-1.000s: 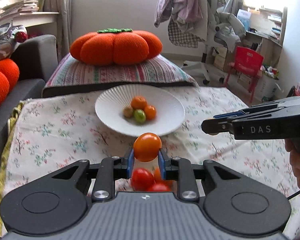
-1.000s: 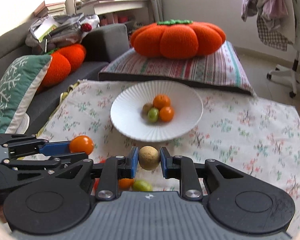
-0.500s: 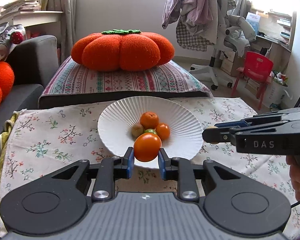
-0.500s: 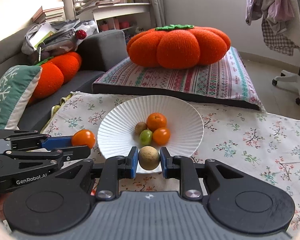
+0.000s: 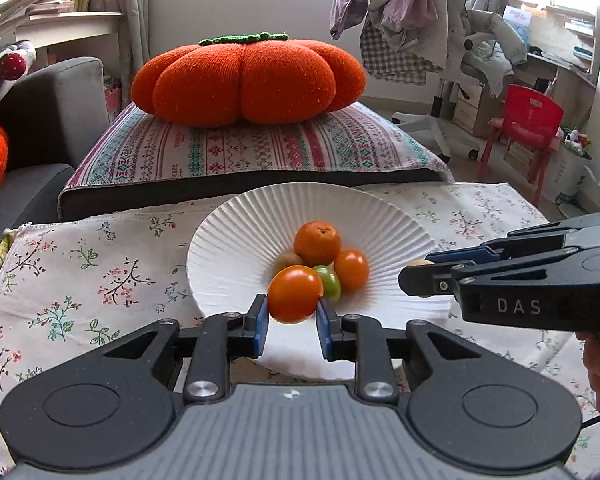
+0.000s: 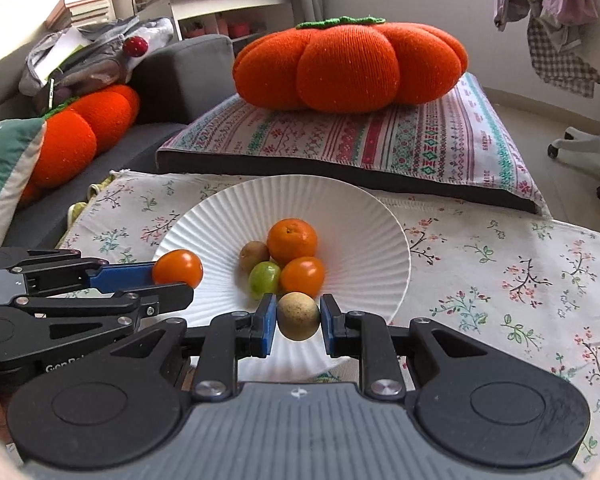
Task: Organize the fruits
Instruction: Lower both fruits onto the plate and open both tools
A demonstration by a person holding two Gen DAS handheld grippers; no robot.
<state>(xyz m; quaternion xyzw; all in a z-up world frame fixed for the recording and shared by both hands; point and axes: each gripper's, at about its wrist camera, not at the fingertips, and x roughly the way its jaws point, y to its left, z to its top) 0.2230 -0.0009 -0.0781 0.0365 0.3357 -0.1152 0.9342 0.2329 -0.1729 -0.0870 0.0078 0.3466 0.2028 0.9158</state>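
My left gripper [image 5: 291,314] is shut on an orange tomato [image 5: 295,293] and holds it over the near part of the white ribbed plate [image 5: 228,256]. In the right wrist view my right gripper [image 6: 298,320] is shut on a tan round fruit [image 6: 298,315], also above the plate's [image 6: 364,224] near rim. In the plate lie a mandarin [image 6: 292,241], a second orange tomato [image 6: 302,276], a green fruit [image 6: 264,278] and a brown kiwi [image 6: 254,255]. The left gripper [image 6: 176,280] with its tomato [image 6: 178,268] shows at the left, and the right gripper [image 5: 418,276] enters the left wrist view from the right.
The plate rests on a floral cloth [image 5: 80,280] over a low table. Behind it a striped cushion [image 5: 260,152] carries an orange pumpkin pillow [image 5: 244,80]. A grey sofa [image 6: 180,76] with more pillows is at the left; a red chair [image 5: 528,120] stands at the right.
Both grippers have moved forward toward the plate with their fruits held, so the plate looks nearer and larger. The loose fruits seen below the fingers a second ago are out of view.
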